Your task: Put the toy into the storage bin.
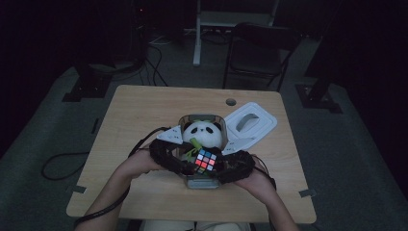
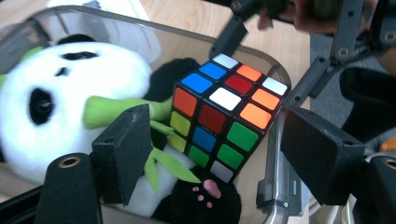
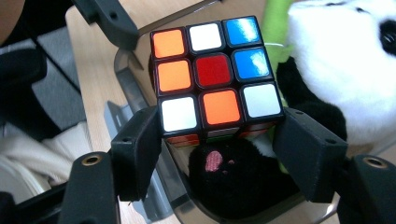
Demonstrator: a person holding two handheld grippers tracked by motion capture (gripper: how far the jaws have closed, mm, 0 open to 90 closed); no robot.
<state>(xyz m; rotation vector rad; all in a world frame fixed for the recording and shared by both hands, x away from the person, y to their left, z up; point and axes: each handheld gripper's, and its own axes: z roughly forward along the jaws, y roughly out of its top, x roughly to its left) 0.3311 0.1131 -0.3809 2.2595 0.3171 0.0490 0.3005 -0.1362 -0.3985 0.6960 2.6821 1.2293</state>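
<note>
Above the box (image 1: 188,182), right gripper (image 3: 219,140) clamping the cube (image 3: 212,70); left gripper (image 2: 210,154) open; best lowered gently onto the panda (image 2: 70,93).

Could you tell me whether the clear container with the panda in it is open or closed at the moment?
Open. The clear container has no lid on; the plush panda and puzzle cube sit exposed above its rim, and the white lid lies beside it on the table.

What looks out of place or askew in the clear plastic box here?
The scrambled puzzle cube sits tilted on a corner atop the black-and-white plush panda, poking above the clear plastic box rim. The white lid lies off beside it.
</note>
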